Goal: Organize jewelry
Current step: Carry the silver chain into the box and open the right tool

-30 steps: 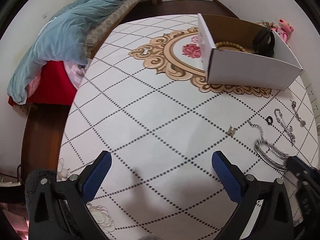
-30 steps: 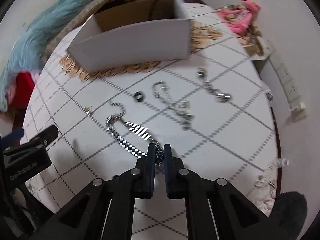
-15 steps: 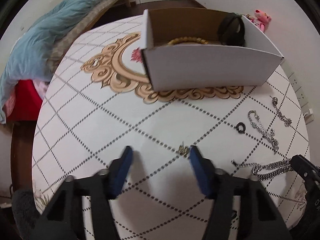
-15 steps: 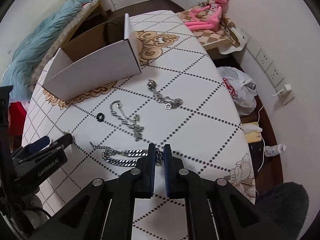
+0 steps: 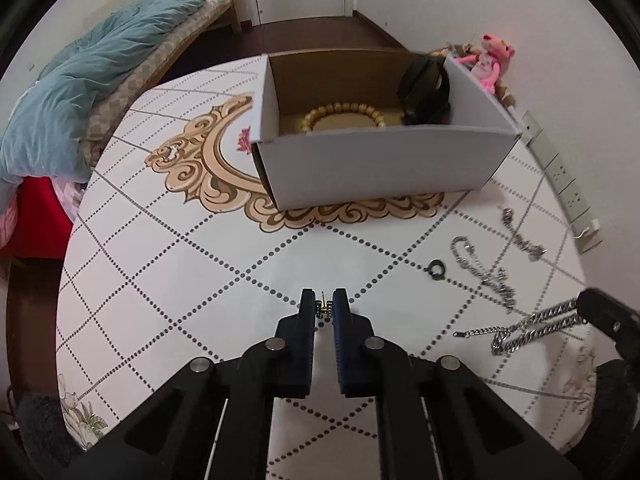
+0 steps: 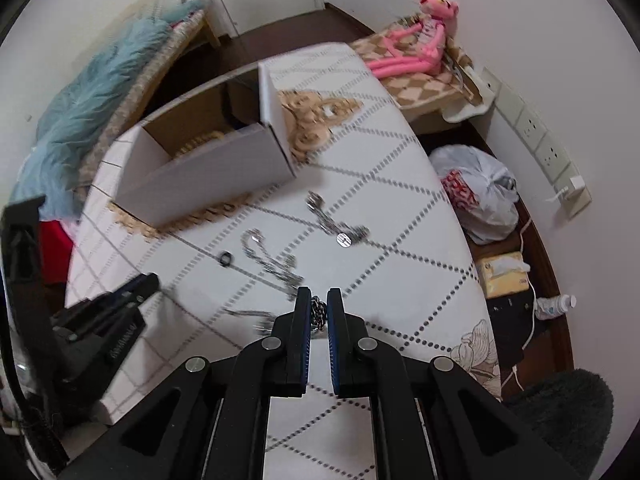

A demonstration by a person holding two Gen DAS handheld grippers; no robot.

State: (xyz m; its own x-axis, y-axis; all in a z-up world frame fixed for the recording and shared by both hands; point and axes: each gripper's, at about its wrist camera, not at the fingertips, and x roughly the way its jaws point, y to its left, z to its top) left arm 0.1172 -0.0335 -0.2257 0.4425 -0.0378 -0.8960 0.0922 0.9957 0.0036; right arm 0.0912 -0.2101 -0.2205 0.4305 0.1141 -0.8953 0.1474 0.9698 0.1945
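Observation:
My left gripper (image 5: 324,306) is shut on a small gold earring (image 5: 323,309) low over the table. My right gripper (image 6: 319,306) is shut on a thick silver chain (image 6: 318,314), which hangs from it in the left wrist view (image 5: 536,326). A white cardboard box (image 5: 380,164) stands at mid-table and holds a wooden bead bracelet (image 5: 344,114) and a black band (image 5: 424,92). A small black ring (image 5: 436,270) and two thin silver chains (image 5: 486,276) (image 5: 522,240) lie on the table to the right.
The round table (image 5: 160,280) has a white diamond-patterned cloth. A bed with a blue quilt (image 5: 80,80) is at the far left. A pink plush toy (image 6: 416,48), a plastic bag (image 6: 480,196) and wall sockets (image 6: 536,140) are on the right.
My left gripper moved right over the earring and closed on it. My right gripper lifted the thick silver chain off the table while staying shut on it.

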